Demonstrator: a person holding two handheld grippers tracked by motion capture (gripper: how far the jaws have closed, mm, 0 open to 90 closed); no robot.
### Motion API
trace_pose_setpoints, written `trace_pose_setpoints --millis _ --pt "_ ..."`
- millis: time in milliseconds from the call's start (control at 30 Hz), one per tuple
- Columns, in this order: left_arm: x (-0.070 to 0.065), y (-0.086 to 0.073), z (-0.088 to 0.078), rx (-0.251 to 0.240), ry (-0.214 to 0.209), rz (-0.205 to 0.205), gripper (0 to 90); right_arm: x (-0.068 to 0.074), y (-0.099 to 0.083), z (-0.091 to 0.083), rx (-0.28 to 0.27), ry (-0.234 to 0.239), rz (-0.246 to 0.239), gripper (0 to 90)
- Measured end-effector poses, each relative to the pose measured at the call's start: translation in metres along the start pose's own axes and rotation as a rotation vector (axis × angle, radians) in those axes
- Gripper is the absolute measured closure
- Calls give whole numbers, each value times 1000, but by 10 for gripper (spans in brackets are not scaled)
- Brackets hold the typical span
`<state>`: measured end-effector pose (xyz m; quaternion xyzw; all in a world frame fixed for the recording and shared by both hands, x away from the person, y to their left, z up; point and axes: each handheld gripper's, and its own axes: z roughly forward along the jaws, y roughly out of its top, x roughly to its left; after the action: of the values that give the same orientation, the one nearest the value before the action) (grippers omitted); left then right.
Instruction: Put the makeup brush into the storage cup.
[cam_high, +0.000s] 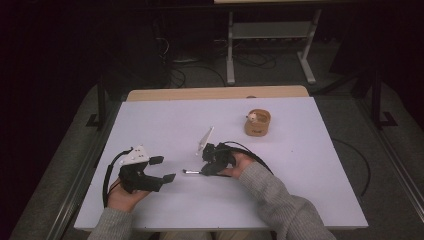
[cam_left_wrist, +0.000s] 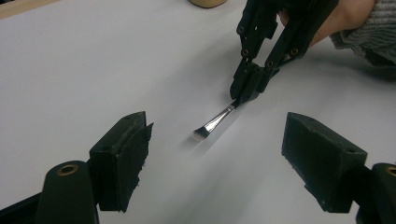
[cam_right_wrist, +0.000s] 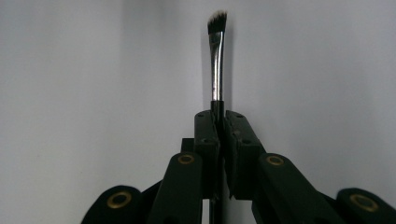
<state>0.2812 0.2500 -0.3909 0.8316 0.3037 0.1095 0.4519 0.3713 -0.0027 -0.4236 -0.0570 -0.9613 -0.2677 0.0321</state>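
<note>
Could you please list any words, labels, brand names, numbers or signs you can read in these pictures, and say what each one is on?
None: no text can be read anywhere.
The brush held in the right gripper shows a plain metal ferrule and dark handle, no marking.
The left gripper, open, has bare black jaws.
The small wooden container on the white table shows no legible label; it is too small to tell.

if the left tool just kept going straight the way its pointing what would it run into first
Probably the small brush held in the right tool. In the left gripper view its bristle end lies dead ahead, between the open jaws of the left tool, with bare white table before it. Depth is unclear, so the left tool might pass just above it.
</note>
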Motion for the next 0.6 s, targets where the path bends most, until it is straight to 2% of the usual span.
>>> trace_pose_setpoints --millis 133,300,533,600 --pt "-4 4 0 -13 -14 4 222 2 -2 -12 -30 3 -12 833" --pt "-8 14 3 -7 -43 36 244 8 -2 -31 -73 -8 -26 833" --pt "-13 30 9 26 -74 91 284 18 2 -54 -103 -22 -79 833" --pt "-14 35 10 29 -95 112 323 23 5 -65 -142 -15 -107 833"
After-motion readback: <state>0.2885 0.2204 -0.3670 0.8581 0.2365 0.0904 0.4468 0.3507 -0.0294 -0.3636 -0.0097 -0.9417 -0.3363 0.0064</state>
